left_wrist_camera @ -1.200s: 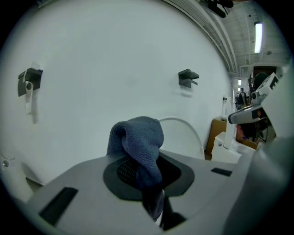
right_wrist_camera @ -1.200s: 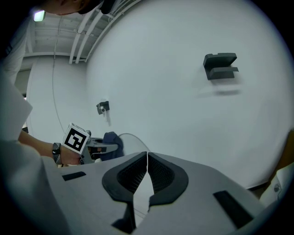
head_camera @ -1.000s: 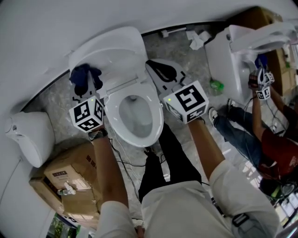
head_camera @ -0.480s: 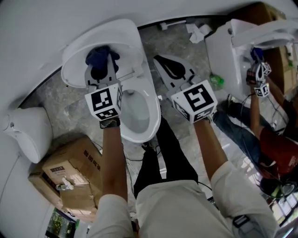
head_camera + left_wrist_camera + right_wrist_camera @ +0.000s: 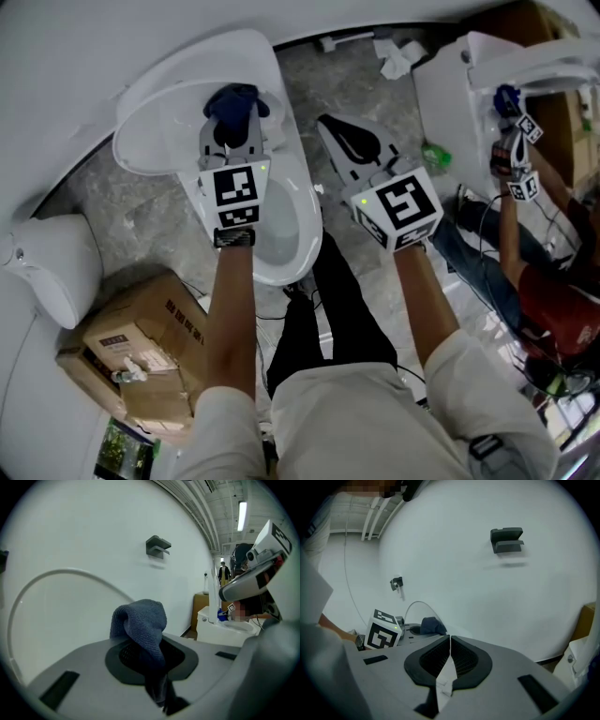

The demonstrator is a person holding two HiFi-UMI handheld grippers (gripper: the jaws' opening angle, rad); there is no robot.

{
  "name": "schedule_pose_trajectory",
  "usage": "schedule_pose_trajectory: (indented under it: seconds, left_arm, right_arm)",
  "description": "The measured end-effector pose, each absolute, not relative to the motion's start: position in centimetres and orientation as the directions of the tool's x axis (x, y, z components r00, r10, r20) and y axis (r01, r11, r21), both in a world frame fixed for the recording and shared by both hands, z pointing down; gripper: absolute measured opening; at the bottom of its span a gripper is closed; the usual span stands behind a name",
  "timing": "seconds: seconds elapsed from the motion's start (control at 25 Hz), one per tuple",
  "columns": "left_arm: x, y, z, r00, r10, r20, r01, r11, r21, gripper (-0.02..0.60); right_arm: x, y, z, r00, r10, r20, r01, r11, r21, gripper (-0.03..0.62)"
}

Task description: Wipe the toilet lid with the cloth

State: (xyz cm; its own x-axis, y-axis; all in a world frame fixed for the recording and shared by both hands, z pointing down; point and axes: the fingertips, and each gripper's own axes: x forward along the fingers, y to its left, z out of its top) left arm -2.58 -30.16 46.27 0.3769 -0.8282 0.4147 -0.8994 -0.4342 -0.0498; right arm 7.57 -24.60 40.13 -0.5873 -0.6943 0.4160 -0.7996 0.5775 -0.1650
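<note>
Left tongs clamp the blue cloth, its length running straight out beyond their tips against the raised toilet lid; right tongs are clenched, empty.

No legible text, only unreadable dark print on the cardboard box

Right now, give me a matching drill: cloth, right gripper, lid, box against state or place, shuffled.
1 cloth
2 right gripper
3 lid
4 box

A shut, empty
B raised open
C on the floor
D pinched in the left gripper

Pairs: 1-D, 2-A, 3-B, 4-C
</note>
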Motion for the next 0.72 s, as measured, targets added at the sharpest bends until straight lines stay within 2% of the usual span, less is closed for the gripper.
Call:
schedule_pose_trajectory:
  seconds: [0.36,0.72]
  left_arm:
    - [-5.3,-29.9,48.7,0.353,-0.823,0.445,-0.905,-0.421,-0.059,0.051]
    - [-10.2,-29.1,49.1,0.275,-0.844,0.46,-0.937,-0.342,-0.067,0.051]
  right_arm:
    - [6.5,-25.2,41.4,-0.581,-0.689,0.434,-0.804,0.569,-0.172,0.029]
    - [3.7,-25.7,41.7,-0.612,-0.659,0.437,-0.778,0.602,-0.181,0.029]
